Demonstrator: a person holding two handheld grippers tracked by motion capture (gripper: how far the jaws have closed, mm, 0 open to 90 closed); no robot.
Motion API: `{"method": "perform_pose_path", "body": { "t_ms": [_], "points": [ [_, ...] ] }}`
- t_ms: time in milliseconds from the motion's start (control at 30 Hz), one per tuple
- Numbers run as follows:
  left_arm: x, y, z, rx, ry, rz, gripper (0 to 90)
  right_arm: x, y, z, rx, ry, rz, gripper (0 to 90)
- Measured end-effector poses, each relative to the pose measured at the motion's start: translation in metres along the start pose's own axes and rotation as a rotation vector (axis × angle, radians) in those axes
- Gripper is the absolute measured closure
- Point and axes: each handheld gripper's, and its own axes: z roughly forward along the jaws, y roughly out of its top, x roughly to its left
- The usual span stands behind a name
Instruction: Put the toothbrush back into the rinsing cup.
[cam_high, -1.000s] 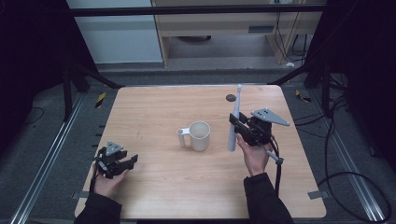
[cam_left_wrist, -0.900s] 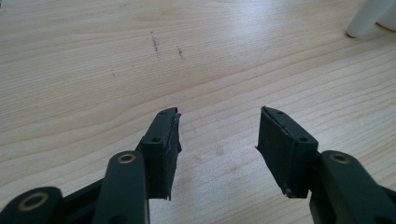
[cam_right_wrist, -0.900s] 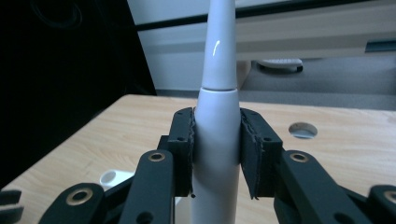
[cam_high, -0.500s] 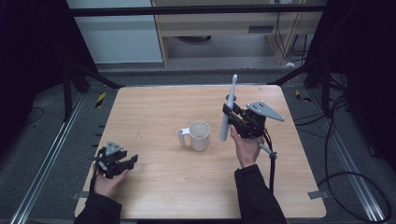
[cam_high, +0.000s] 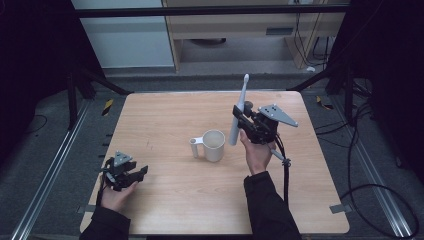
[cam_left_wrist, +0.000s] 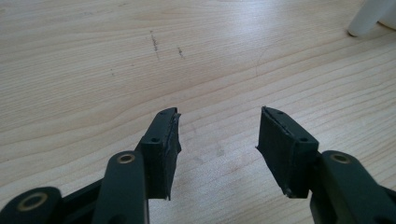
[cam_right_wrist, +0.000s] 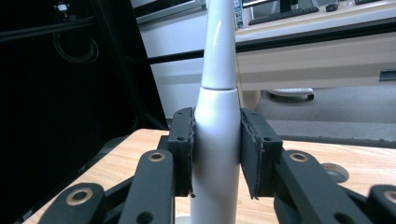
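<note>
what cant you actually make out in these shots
- Toothbrush head: cut off by the top edge in the right gripper view; too small in the high view to show bristles.
- Mug contents: its wall hides the inside in the high view.
- Mug in the left gripper view: cut off at the top right corner.
- Left tongs: open, nothing between them.

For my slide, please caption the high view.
Right gripper holds electric toothbrush upright beside white mug.

Black claw (cam_right_wrist: 215, 154), brass rivets; dark sleeves (cam_high: 267, 210).
</note>
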Motion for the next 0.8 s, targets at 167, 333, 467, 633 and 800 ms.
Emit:
{"method": "perform_pose_path", "body": {
  "t_ms": [167, 333, 467, 633, 800],
  "points": [
    [0.0, 0.0, 0.0, -0.003, -0.001, -0.004, 47.3, 0.003, 0.0, 0.006, -0.005, 0.008, 0.007, 67.6],
    [0.0, 0.0, 0.0, -0.001, -0.002, -0.001, 47.2, 0.006, 0.0, 0.012, -0.011, 0.01, 0.009, 67.6],
    [0.0, 0.0, 0.0, 0.0, -0.003, 0.002, 47.3, 0.008, -0.001, 0.016, -0.017, 0.01, 0.015, 67.6],
    [0.0, 0.0, 0.0, 0.001, -0.003, 0.003, 47.3, 0.011, -0.004, 0.023, -0.026, 0.01, 0.02, 67.6],
    [0.0, 0.0, 0.0, -0.001, -0.002, -0.001, 47.3, 0.013, -0.006, 0.028, -0.024, 0.01, 0.027, 67.6]
  ]
}}
